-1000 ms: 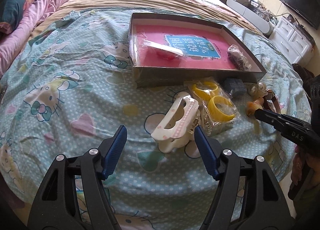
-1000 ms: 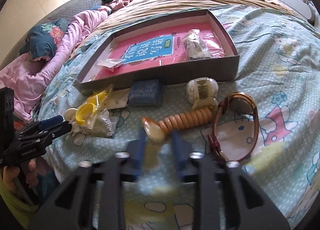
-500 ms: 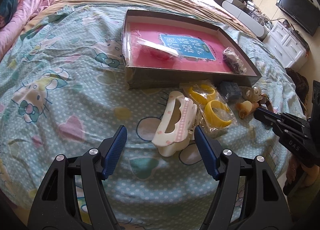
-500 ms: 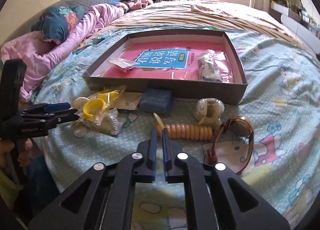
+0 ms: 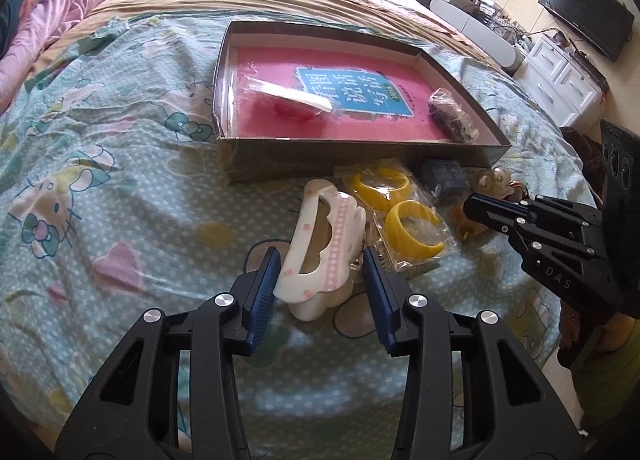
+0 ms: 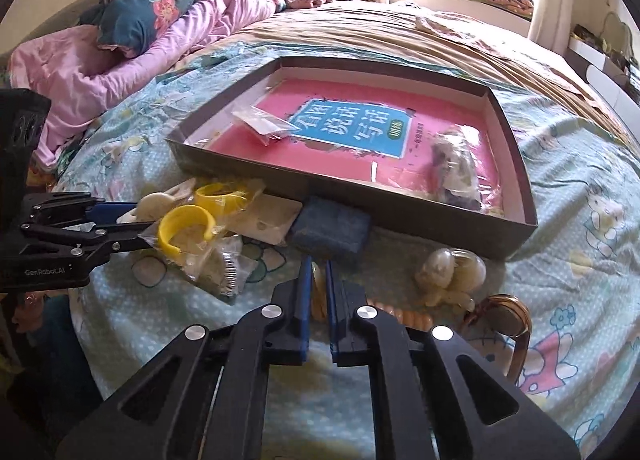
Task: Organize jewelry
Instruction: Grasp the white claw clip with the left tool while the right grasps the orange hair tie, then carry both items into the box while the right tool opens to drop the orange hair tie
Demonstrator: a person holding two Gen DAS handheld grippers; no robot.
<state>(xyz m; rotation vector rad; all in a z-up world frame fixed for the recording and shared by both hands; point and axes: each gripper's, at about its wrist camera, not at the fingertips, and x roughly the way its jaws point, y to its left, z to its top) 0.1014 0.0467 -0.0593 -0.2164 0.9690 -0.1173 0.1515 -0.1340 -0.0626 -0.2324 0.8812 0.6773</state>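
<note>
A white and pink hair claw clip (image 5: 320, 252) lies on the bedspread between the fingers of my left gripper (image 5: 320, 292), which is open around it, not touching. My right gripper (image 6: 318, 300) is shut on the end of an orange beaded bracelet (image 6: 412, 317); it shows from the side in the left wrist view (image 5: 480, 206). A shallow grey box (image 5: 460, 78) with a pink book inside holds a bagged red item (image 5: 296, 108) and a bagged dark item (image 5: 450, 118). Bagged yellow bangles (image 5: 412, 228) lie before the box.
A small blue box (image 6: 332, 226), a pearly hair clip (image 6: 450, 274) and a gold watch with a red strap (image 6: 506, 320) lie in front of the grey box. Pink bedding (image 6: 120, 72) is at the left. White drawers (image 5: 560, 76) stand beyond the bed's right edge.
My left gripper moved forward around the claw clip and narrowed. My right gripper closed on the bracelet's end and the bracelet now sits partly under it.
</note>
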